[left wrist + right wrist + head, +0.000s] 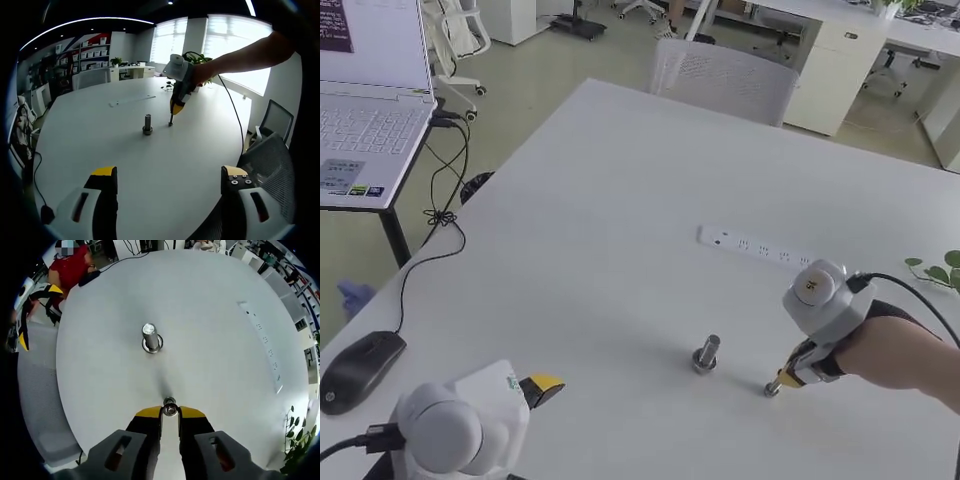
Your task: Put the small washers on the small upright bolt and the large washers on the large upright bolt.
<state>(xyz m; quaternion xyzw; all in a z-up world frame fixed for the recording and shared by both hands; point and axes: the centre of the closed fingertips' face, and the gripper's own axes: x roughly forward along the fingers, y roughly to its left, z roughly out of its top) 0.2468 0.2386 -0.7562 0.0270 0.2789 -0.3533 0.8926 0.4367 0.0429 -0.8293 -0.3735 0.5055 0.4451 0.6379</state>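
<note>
The large bolt [706, 354] stands on the counter [620, 200], the small bolt [772, 389] just to its right. A power strip [755, 247] lies behind them, a mouse [360, 368] far to the left.

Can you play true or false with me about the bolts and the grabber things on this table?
1. The large bolt stands upright on the table. True.
2. The left gripper is squeezing a washer. False: its jaws stand wide apart with nothing between them.
3. The right gripper has its tips at the small bolt. True.
4. The mouse lies right beside the large bolt. False: it lies far off, near the table's edge.
5. A power strip lies on the table. True.
</note>
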